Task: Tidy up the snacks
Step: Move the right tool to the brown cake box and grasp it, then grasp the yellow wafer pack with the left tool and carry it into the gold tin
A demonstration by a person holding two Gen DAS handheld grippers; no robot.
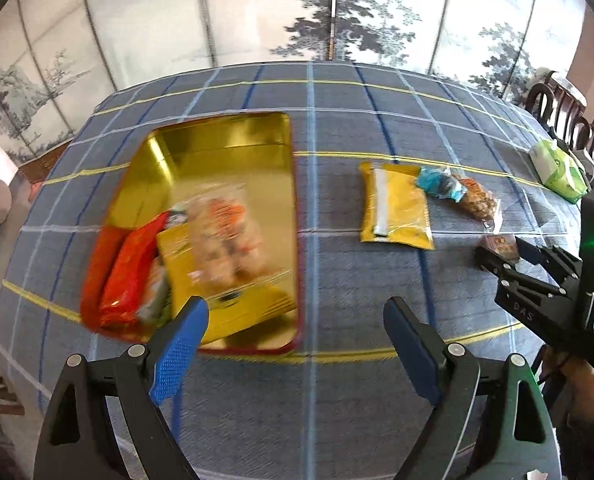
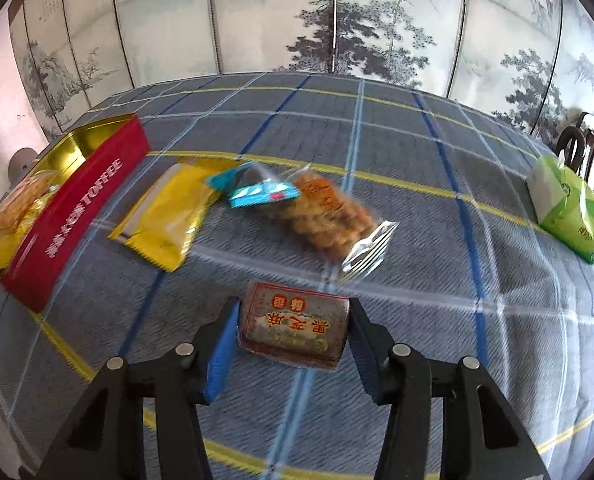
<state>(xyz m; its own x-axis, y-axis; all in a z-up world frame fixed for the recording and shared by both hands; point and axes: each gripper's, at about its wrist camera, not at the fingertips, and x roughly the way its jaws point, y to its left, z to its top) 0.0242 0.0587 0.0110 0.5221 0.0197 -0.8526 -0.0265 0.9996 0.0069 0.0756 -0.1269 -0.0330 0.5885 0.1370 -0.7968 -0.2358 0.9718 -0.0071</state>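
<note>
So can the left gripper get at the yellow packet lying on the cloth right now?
Probably yes: the left gripper is open and empty, and the yellow packet lies flat on bare tablecloth beside the tin, nothing in between.

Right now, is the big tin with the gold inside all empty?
No, the tin already holds several snack packets, piled at its near end in the left wrist view.

On the worktop (image 1: 337,120) the tin (image 1: 233,128) lies at the left with several packets (image 1: 217,240) inside. To its right lie a flat packet (image 1: 395,208), then a small wrapper (image 1: 437,182) touching a cracker bag (image 1: 477,198). The tissue pack (image 1: 557,170) sits far right, well apart, and a small boxed snack (image 2: 293,326) lies nearer than the bag, between the right claw's (image 2: 293,334) pads.
</note>
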